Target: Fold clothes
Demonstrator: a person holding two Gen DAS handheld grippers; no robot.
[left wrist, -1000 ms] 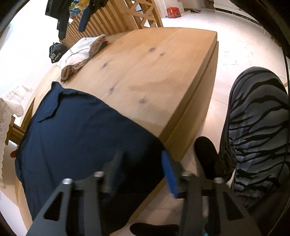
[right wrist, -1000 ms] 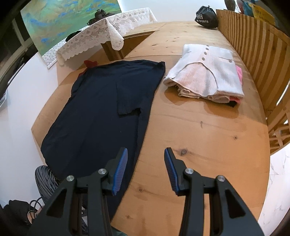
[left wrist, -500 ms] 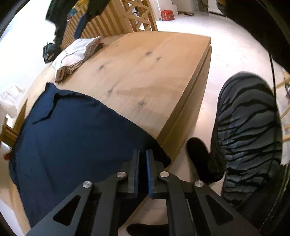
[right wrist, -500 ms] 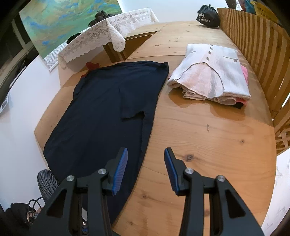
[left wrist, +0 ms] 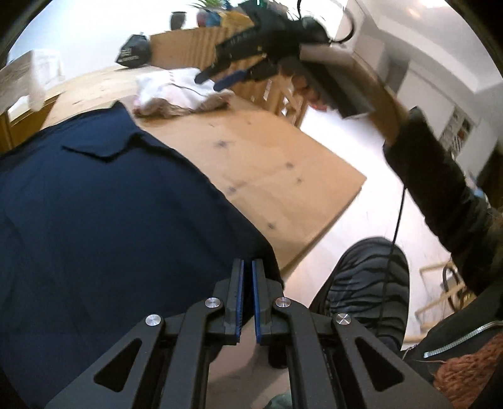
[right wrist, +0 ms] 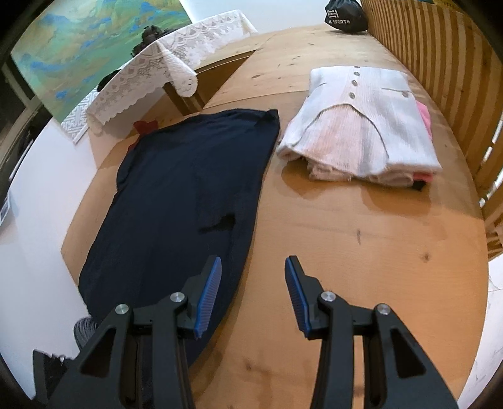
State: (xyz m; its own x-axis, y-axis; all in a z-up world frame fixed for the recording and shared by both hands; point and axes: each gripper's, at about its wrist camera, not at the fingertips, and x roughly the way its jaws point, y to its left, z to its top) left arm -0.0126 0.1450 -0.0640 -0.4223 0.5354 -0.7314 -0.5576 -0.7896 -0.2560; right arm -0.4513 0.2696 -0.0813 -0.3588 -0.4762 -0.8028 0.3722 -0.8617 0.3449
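Navy shirt (right wrist: pixel 176 195), the garment being folded, is lying spread on the round wooden table (right wrist: pixel 361 251), occupying its left half in the right wrist view, with 1 sleeve already lying folded in over the body. Its near corner is hanging at the table edge close to the person.

Left gripper (left wrist: pixel 246 267) is showing both blue-padded jaws pressed nearly together, leaving only a thin slit; the tips are sitting against the near hem corner of the navy shirt (left wrist: pixel 94 220), but whether cloth is actually pinched between the pads cannot be told. Beside this gripper, below the table edge, the person's striped trouser leg (left wrist: pixel 361 283) is showing.

Right gripper (right wrist: pixel 251 270) is hanging over the table with its jaws spread apart and nothing between them; the left finger is lying over the shirt's right edge in this view, the right finger over bare wood. In the left wrist view the same right gripper (left wrist: pixel 220 78) is appearing blurred at the top, carried by the person's dark sleeve (left wrist: pixel 440 188).

Folded clothes pile (right wrist: pixel 361 132), topped by a white buttoned garment, is resting on the table just to the right of the shirt's far end, apart from it. A black sports bag (right wrist: pixel 345 15) is sitting at the far edge, beside the slatted wooden partition (right wrist: pixel 440 63).
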